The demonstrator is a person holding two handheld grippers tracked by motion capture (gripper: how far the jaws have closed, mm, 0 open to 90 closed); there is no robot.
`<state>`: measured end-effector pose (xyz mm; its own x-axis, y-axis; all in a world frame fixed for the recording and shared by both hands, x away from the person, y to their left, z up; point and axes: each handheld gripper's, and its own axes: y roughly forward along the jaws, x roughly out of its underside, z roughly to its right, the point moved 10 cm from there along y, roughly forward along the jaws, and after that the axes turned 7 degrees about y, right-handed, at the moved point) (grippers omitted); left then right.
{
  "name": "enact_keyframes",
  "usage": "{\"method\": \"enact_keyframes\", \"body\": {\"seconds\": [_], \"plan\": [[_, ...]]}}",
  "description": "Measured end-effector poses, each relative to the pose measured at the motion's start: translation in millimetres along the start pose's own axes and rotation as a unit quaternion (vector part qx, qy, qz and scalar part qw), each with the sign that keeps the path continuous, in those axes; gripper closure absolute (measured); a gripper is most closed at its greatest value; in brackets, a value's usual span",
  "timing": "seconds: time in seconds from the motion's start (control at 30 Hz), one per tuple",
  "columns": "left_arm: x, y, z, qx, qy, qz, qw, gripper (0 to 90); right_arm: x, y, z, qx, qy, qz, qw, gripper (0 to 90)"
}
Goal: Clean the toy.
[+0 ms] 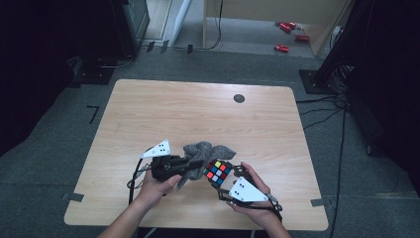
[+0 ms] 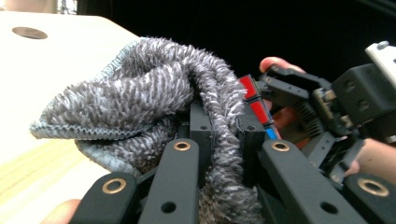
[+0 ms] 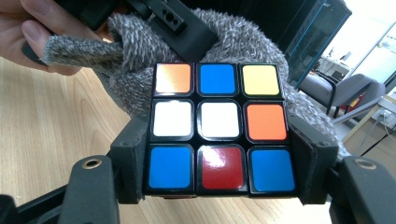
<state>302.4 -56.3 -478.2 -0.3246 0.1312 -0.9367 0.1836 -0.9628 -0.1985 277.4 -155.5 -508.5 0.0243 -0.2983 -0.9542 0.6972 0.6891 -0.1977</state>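
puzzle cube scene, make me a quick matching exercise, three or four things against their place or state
Things:
1. puzzle cube
2. grey cloth
3. dark round disc
4. red objects

Places or states:
A. on the floor beyond the table
B. clamped in the right gripper
C. pinched in the left gripper
D. flat on the table's far side

Pairs: 1-B, 2-C, 3-D, 4-A
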Motion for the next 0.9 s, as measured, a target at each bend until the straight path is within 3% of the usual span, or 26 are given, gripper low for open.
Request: {"method": "enact_keyframes", "body": {"seconds": [0.1,0.2,0.27,0.33,0.4,0.57,0.7,0.77,0.9], "plan": [[-7.5,0.5,13.2,0.029,0.012,0.017,0.9994,82.8,3.6,2.4,-1.3,0.0,-0.001,-0.006,1.0,35.0],[-6.0,0.1,8.7,0.018,0.012,0.009,0.9997,82.7,4.1,2.6,-0.8,0.002,-0.003,-0.01,0.9999,35.0],[-0.3,-0.1,-1.0,-0.007,0.01,-0.004,0.9999,82.8,2.5,1.4,-0.4,0.003,-0.003,-0.008,1.0,35.0],[4.3,-1.2,-7.5,-0.014,-0.002,-0.008,0.9999,82.8,-0.3,-0.4,-0.3,0.003,-0.002,-0.004,1.0,35.0],[3.4,-1.6,-6.7,-0.007,-0.011,-0.003,0.9999,82.8,-1.3,-0.8,-0.6,0.002,-0.003,-0.001,1.0,35.0],[-7.4,0.0,12.1,0.025,0.005,0.014,0.9996,82.6,2.4,2.4,-1.3,0.001,0.001,-0.004,1.0,35.0],[-1.9,0.5,3.0,-0.002,0.014,-0.001,0.9999,82.5,2.3,1.3,-1.1,0.0,0.004,-0.007,1.0,35.0],[3.0,0.4,-3.8,-0.014,0.006,-0.009,0.9999,82.6,1.1,0.0,-0.6,0.0,0.004,-0.006,1.0,35.0],[2.7,-0.1,-2.3,-0.008,0.002,-0.005,1.0,82.6,0.4,0.1,-0.9,0.001,0.001,-0.003,1.0,35.0]]}}
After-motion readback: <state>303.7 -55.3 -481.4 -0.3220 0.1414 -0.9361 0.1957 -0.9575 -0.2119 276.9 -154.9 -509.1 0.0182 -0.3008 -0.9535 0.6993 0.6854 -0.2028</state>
